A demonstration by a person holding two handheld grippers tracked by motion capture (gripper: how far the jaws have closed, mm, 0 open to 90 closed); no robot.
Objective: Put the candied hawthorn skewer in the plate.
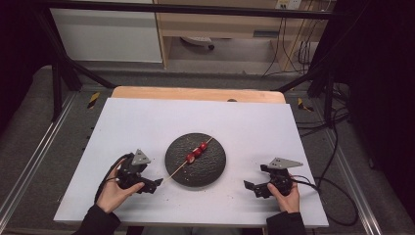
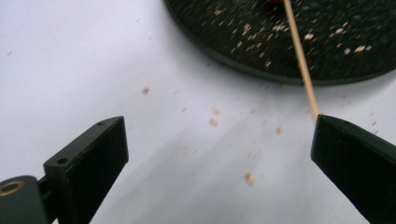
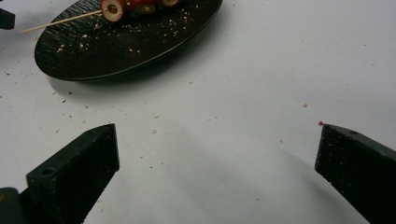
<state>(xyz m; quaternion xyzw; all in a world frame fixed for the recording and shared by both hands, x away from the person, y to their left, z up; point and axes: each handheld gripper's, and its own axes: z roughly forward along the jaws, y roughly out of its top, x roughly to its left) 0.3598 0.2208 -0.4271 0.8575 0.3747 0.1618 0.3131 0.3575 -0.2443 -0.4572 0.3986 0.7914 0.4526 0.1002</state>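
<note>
The left gripper point(image 1: 155, 183) rests on the white table point(image 1: 122, 127) just left of the black plate point(image 1: 181, 171), jaws wide and holding nothing; the skewer's point(image 1: 176, 171) bare end lies right by one jaw tip. The skewer lies aslant across the plate, its red fruit pieces point(image 1: 196, 152) threaded near the middle. The right gripper point(image 1: 250, 187) sits right of the plate, well apart, jaws equally wide and empty. To finish the release cleanly, draw the left gripper straight back without brushing the stick's tip.
</note>
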